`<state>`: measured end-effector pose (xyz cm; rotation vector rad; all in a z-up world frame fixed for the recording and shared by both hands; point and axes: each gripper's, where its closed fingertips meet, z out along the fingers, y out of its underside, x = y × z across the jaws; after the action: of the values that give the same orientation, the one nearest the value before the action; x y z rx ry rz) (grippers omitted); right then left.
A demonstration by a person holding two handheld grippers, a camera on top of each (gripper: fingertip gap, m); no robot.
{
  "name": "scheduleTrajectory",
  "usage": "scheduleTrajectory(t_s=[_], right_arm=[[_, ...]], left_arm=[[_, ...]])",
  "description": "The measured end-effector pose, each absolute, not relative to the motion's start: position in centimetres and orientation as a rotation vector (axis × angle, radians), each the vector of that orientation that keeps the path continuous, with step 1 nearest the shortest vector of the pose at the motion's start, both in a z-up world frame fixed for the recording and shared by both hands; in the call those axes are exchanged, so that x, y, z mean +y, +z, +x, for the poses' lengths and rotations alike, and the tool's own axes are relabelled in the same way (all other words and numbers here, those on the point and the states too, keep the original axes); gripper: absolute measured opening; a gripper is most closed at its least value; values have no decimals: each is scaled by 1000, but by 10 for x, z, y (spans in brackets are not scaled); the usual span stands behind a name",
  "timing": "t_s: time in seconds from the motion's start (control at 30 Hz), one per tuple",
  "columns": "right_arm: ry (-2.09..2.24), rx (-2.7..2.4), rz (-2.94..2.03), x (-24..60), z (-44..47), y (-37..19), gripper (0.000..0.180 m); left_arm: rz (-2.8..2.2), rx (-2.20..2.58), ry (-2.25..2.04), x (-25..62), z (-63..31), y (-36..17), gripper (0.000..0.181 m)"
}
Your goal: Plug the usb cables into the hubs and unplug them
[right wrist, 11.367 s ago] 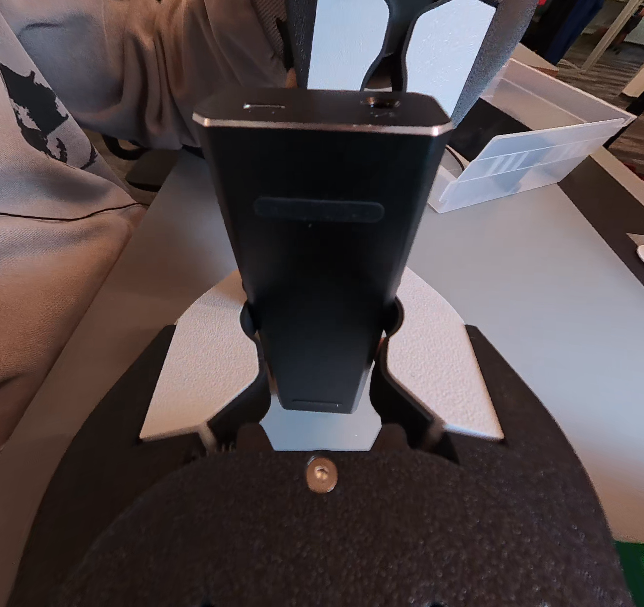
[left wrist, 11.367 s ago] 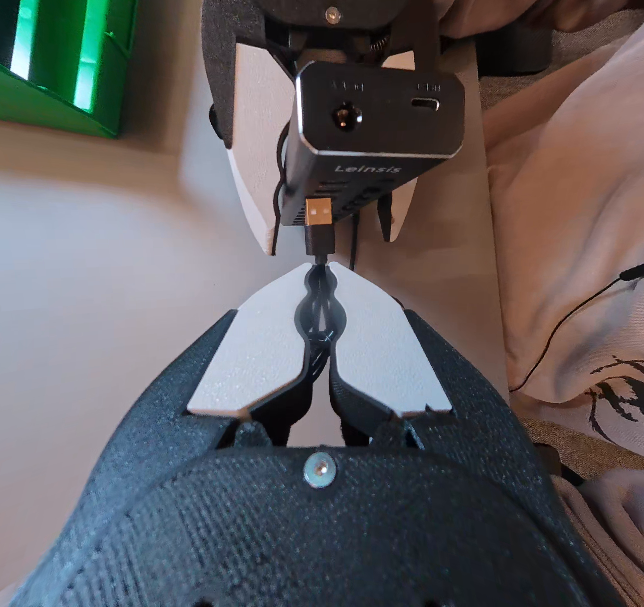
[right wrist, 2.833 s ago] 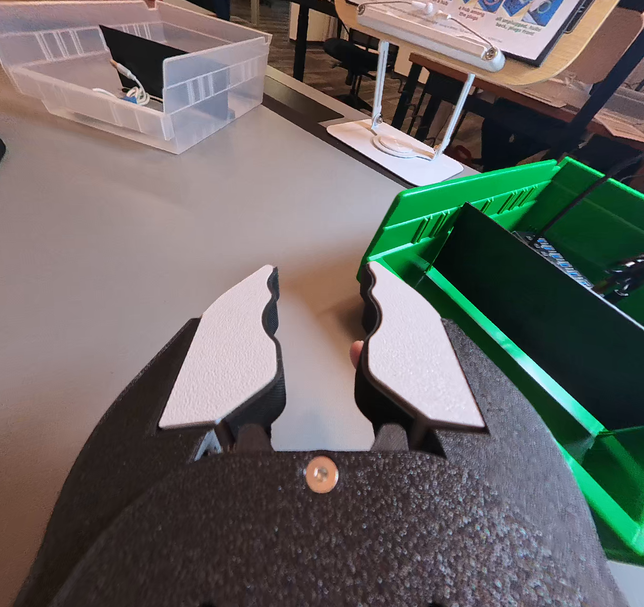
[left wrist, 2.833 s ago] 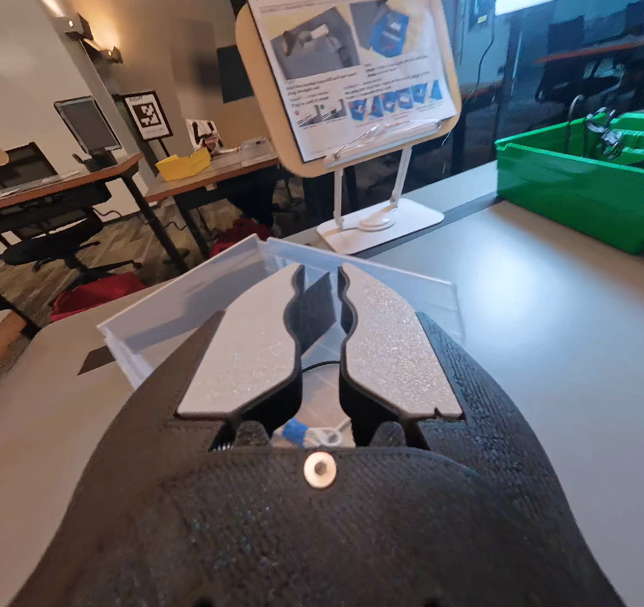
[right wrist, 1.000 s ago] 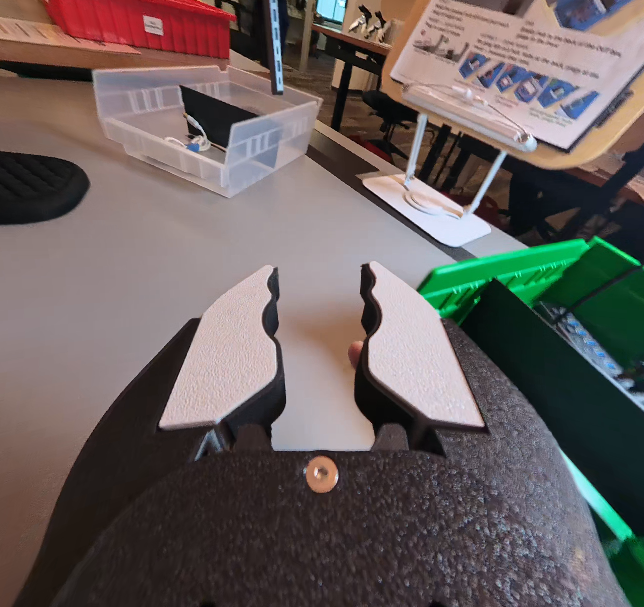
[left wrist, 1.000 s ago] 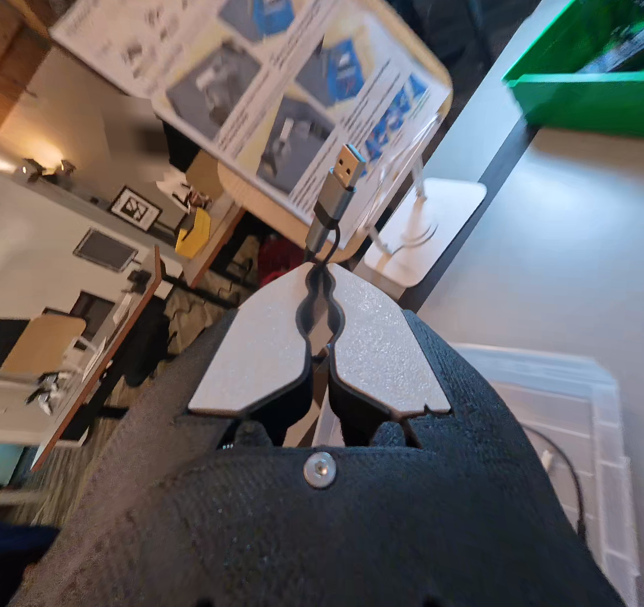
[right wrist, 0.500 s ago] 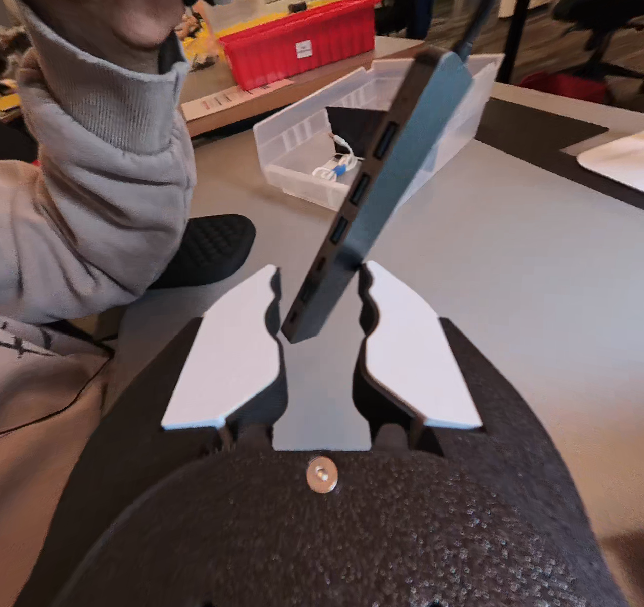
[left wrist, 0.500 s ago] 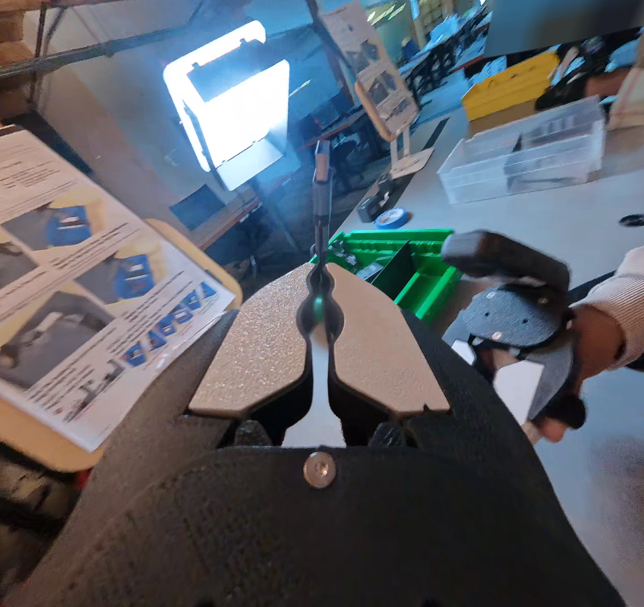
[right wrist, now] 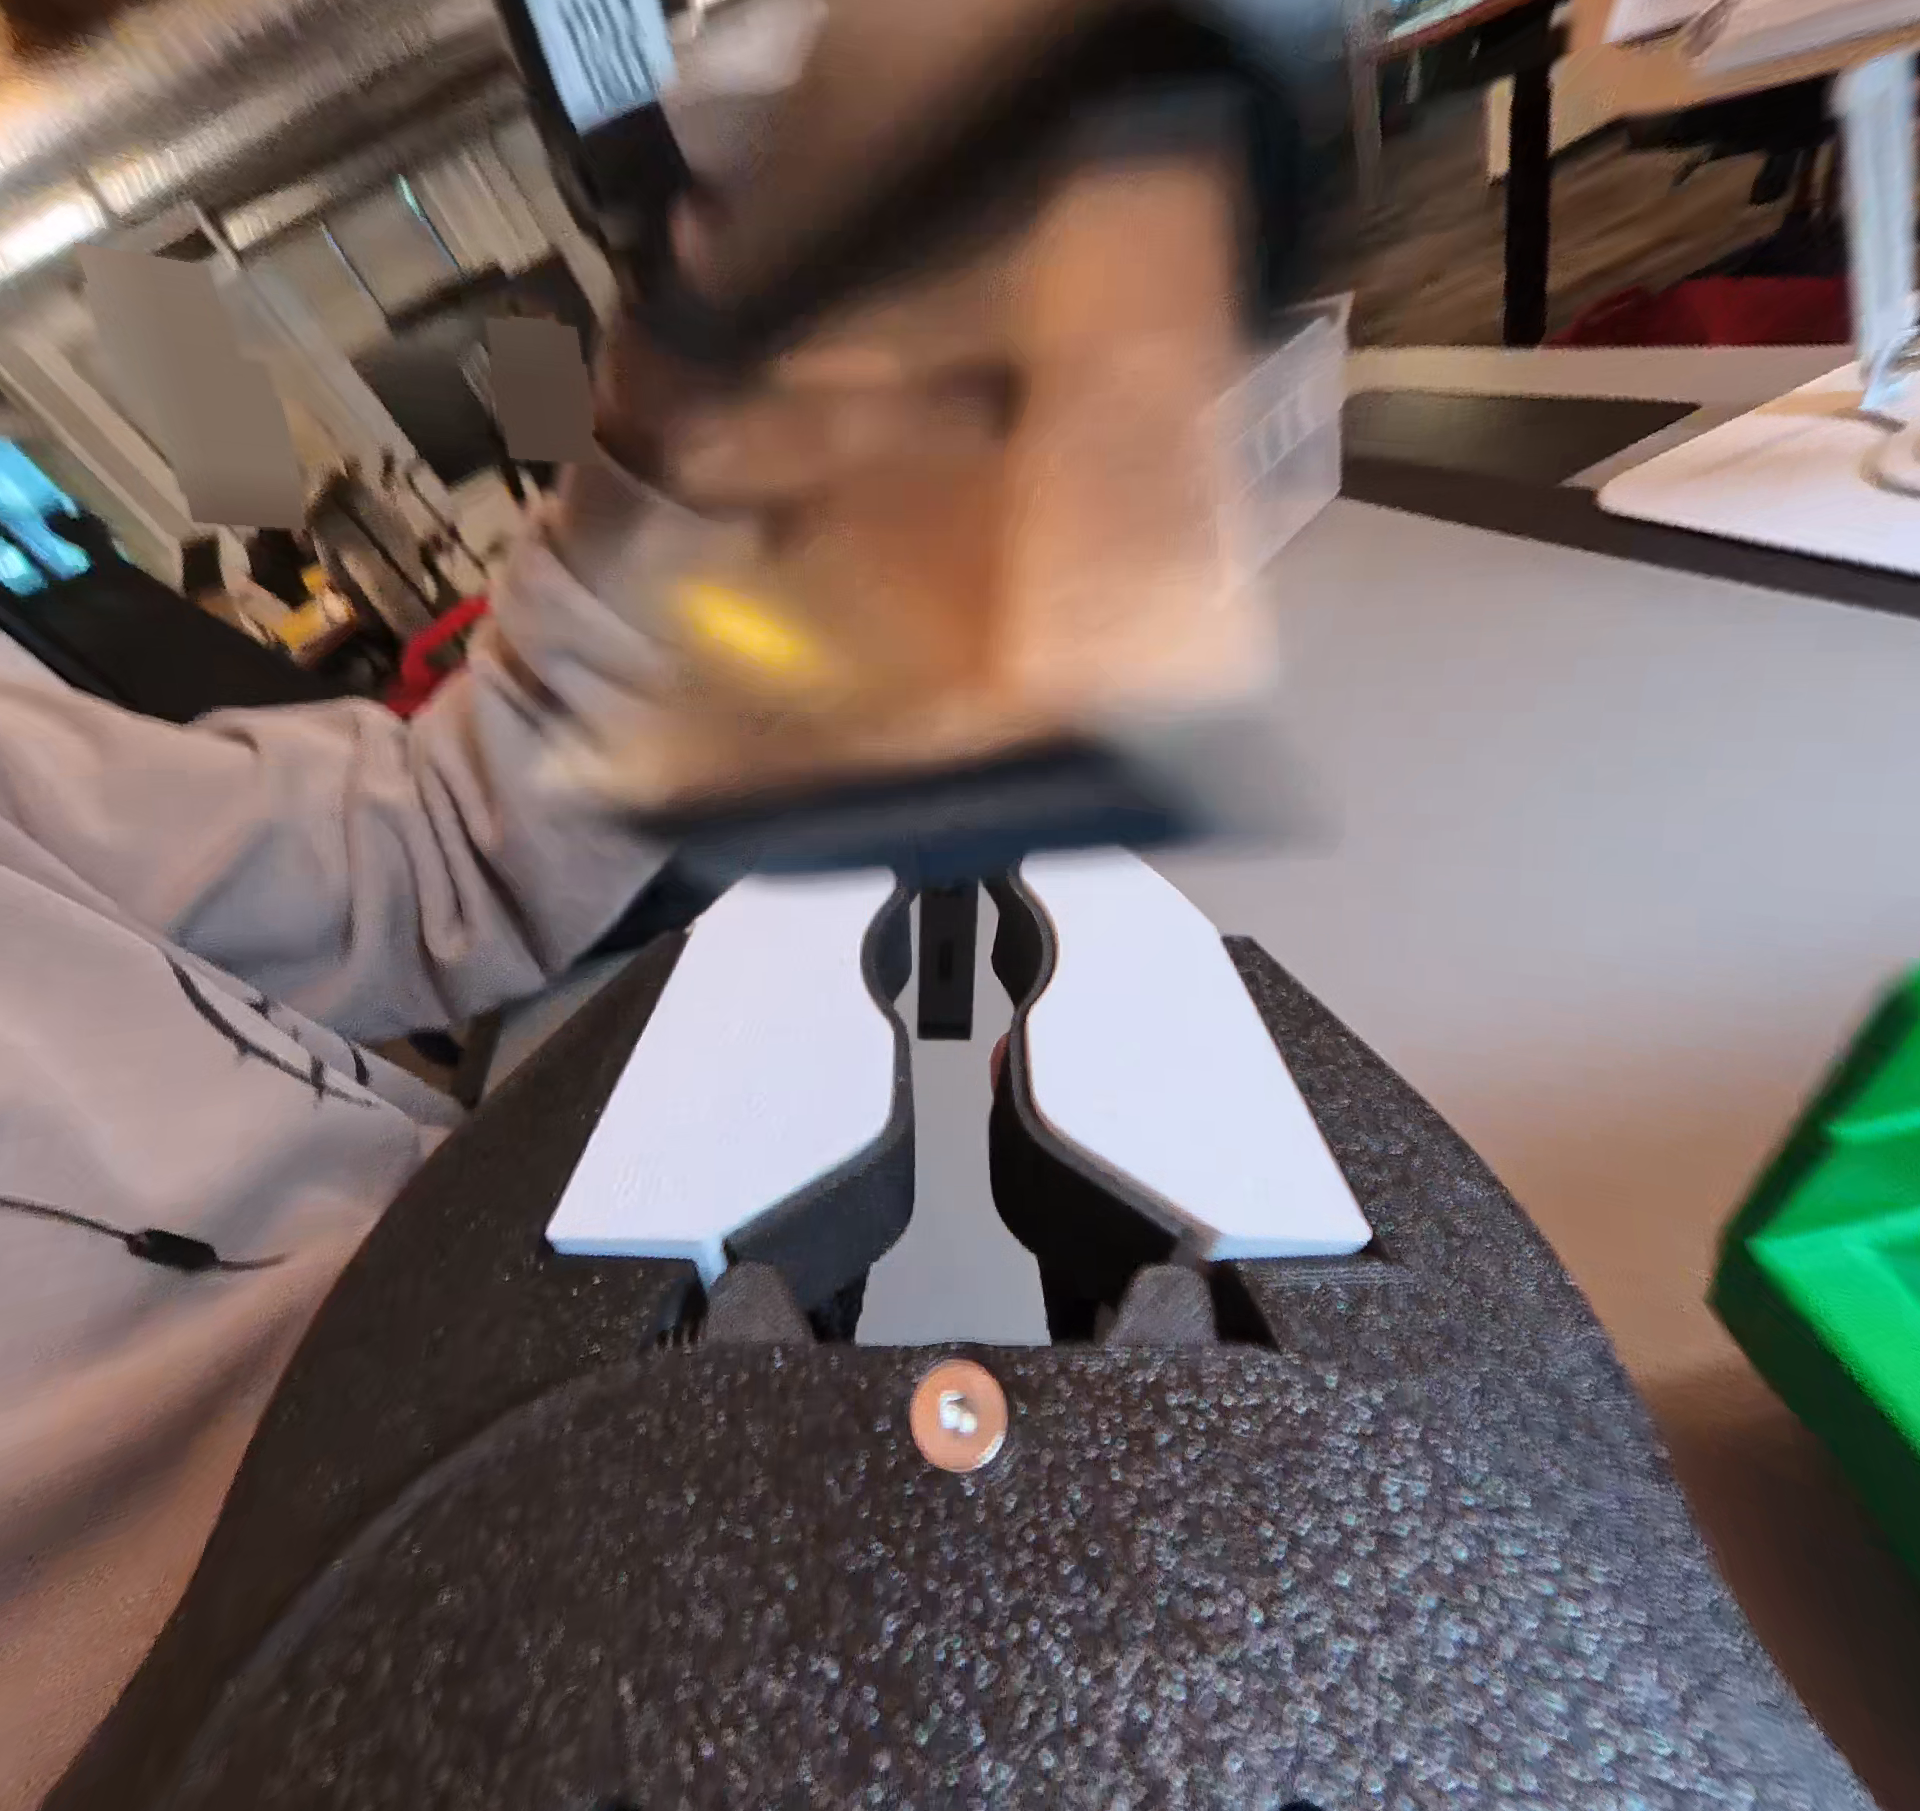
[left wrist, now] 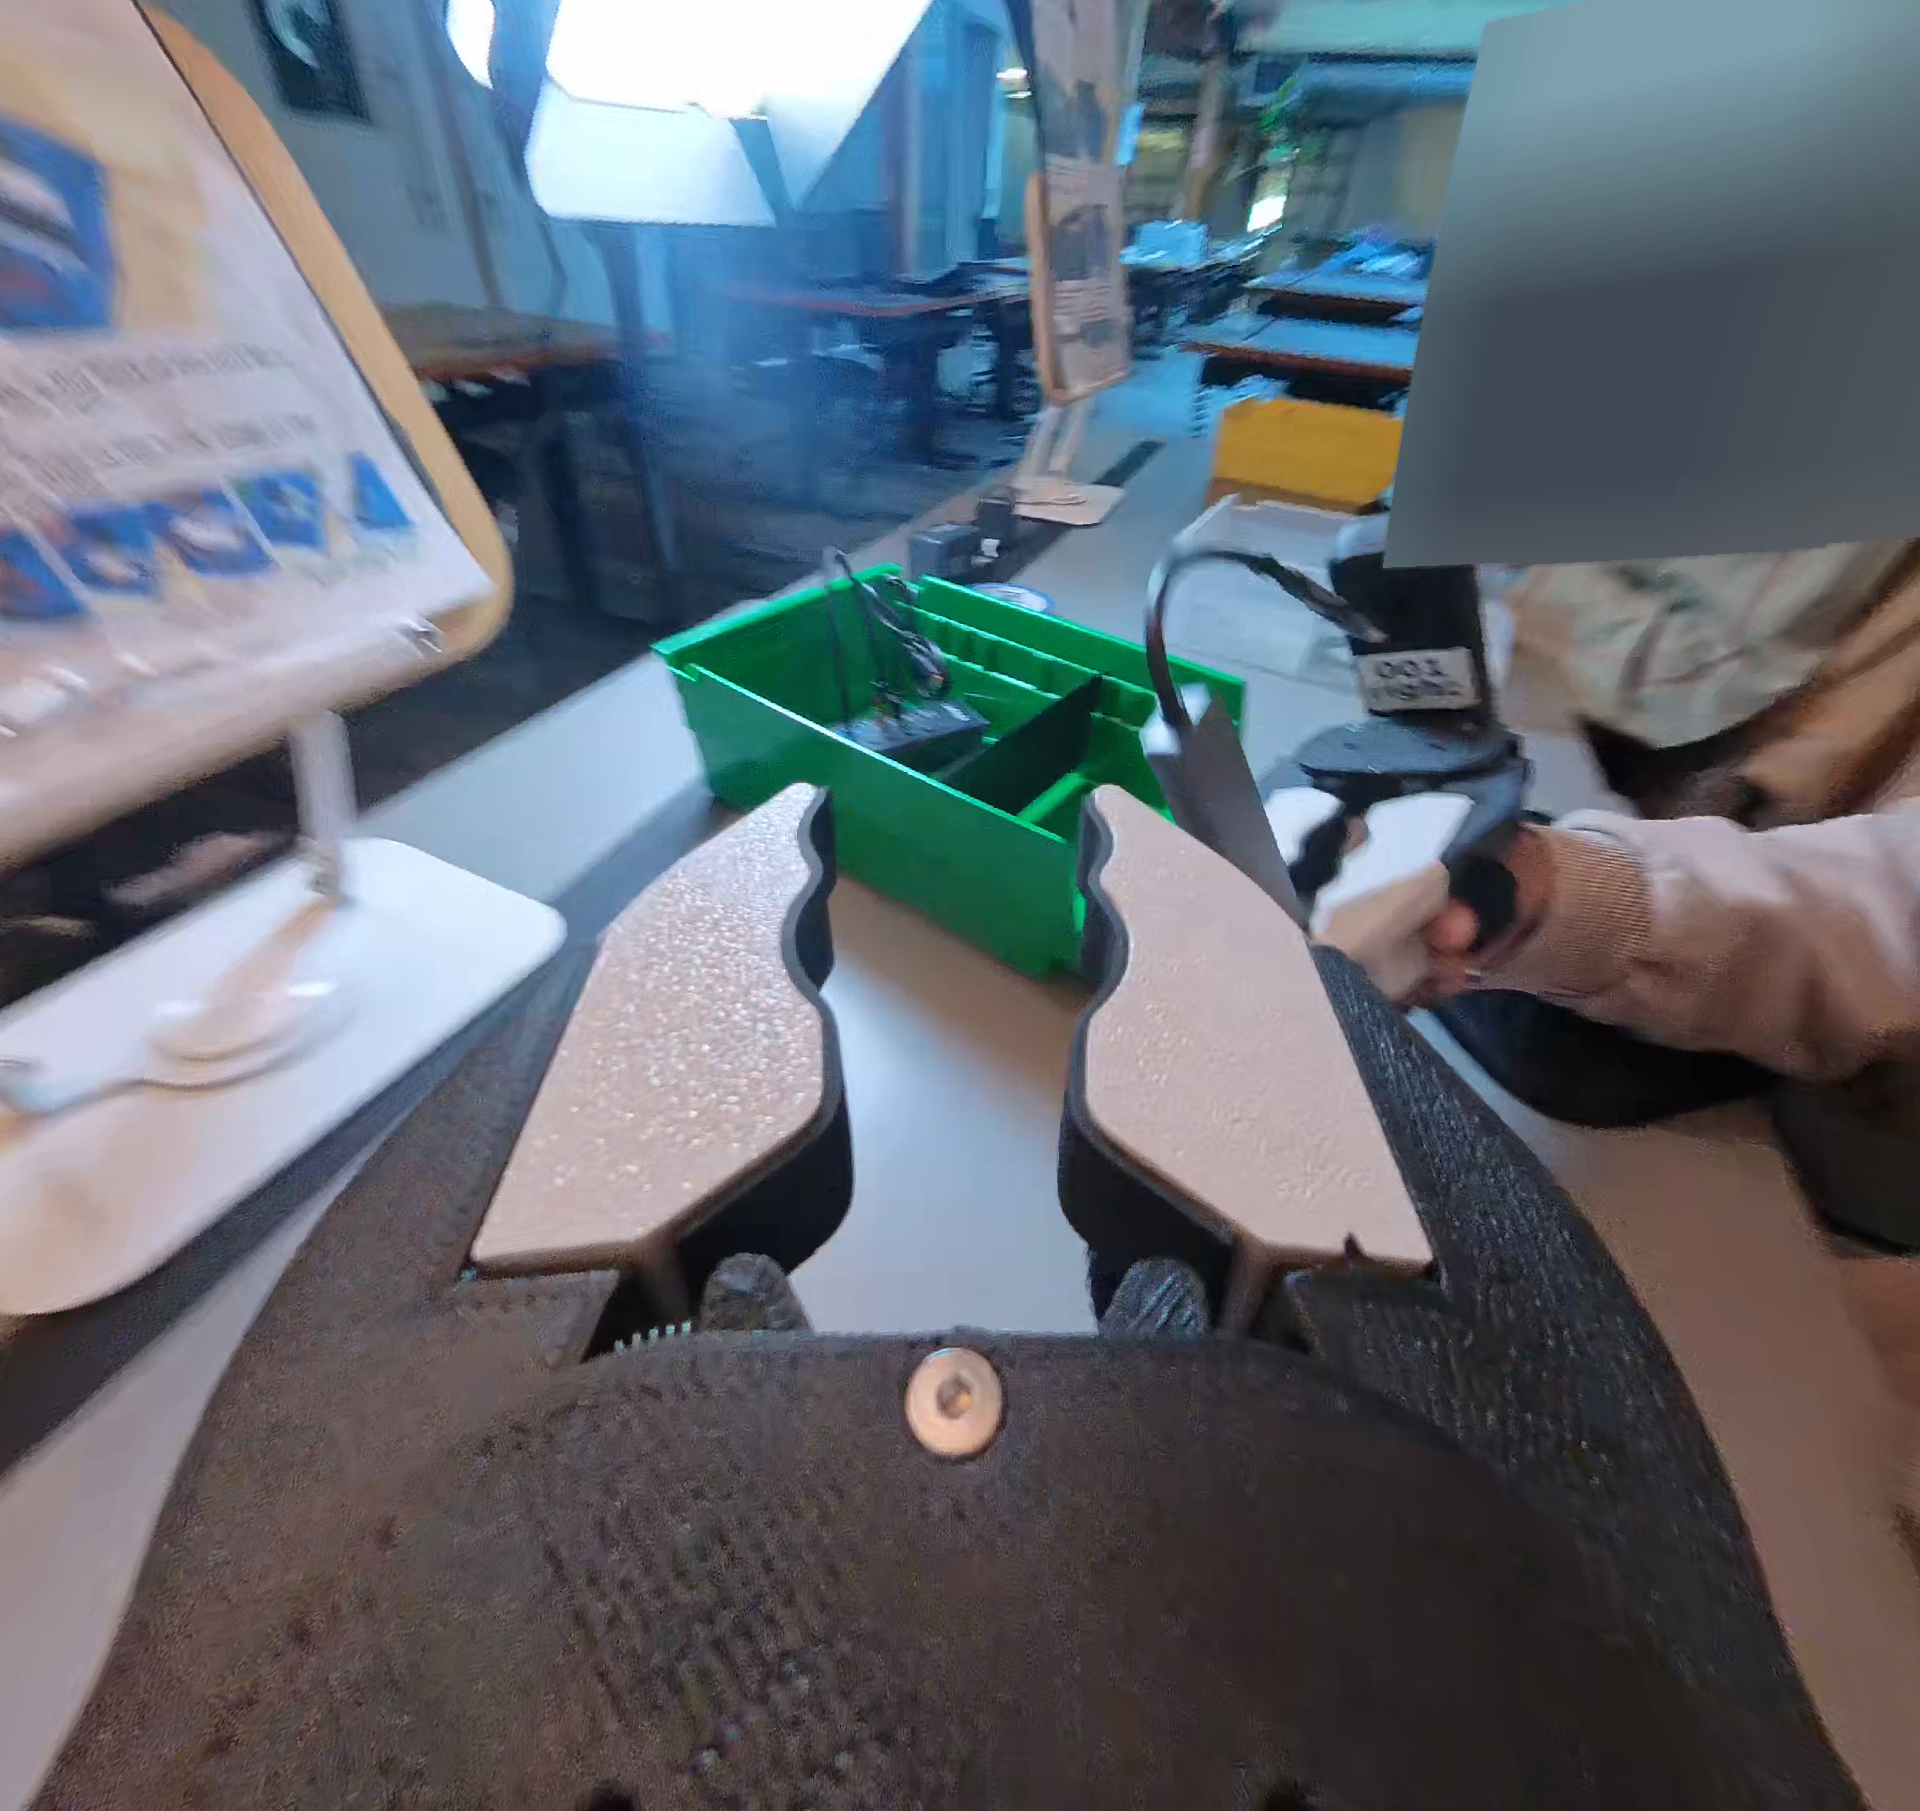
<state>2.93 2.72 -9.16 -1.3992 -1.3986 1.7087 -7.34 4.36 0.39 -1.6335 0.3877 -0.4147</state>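
My left gripper (left wrist: pixel 956 811) is open and empty, its jaws wide apart above the grey table. My right gripper (right wrist: pixel 956 888) is shut on a thin dark grey hub (right wrist: pixel 943 972), seen edge-on between its pads. In the left wrist view the right gripper (left wrist: pixel 1351 847) shows at the right, holding the hub (left wrist: pixel 1216 795) upright with its black lead (left wrist: pixel 1169 618) looping up. A blurred hand on a black handle (right wrist: pixel 935 411) fills the space just ahead of the right gripper. No loose USB cable is in view.
A green bin (left wrist: pixel 914 826) with a black divider holds a black hub with cables (left wrist: pixel 914 722); its corner shows in the right wrist view (right wrist: pixel 1849 1242). A document stand (left wrist: pixel 208 514) with a white base (left wrist: pixel 260 1013) stands left. A clear bin (right wrist: pixel 1278 421) sits farther off. The grippers' ends are close to 15 cm from one another. My right tips are about 40 cm from the white base (left wrist: pixel 260 1013), my left tips only 35 cm.
My left gripper has opened and no longer holds the USB plug it gripped half a second ago. My right gripper has closed on the hub. Both views have swung round.
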Motion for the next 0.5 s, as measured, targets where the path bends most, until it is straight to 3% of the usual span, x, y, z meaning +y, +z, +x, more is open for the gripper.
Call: scheduleTrajectory(t_s=[0.17, 0.3, 0.33, 0.4, 0.5], right_arm=[[1801, -1233, -1373, 53, 36, -77, 11], [1787, -1318, -1400, 38, 28, -97, 10], [1786, -1345, -1406, 33, 26, -102, 11], [1763, -1404, -1417, 24, 23, -111, 11], [1755, -1424, -1427, 20, 23, -117, 11]], left_arm=[[-1640, 315, -1090, 55, -38, -61, 52], [-1643, 472, -1194, 47, 13, -78, 53], [-1650, 511, -1183, 45, 22, -81, 49], [-1677, 568, -1113, 44, 31, -87, 15], [-1691, 637, -1068, 38, 33, -91, 13]])
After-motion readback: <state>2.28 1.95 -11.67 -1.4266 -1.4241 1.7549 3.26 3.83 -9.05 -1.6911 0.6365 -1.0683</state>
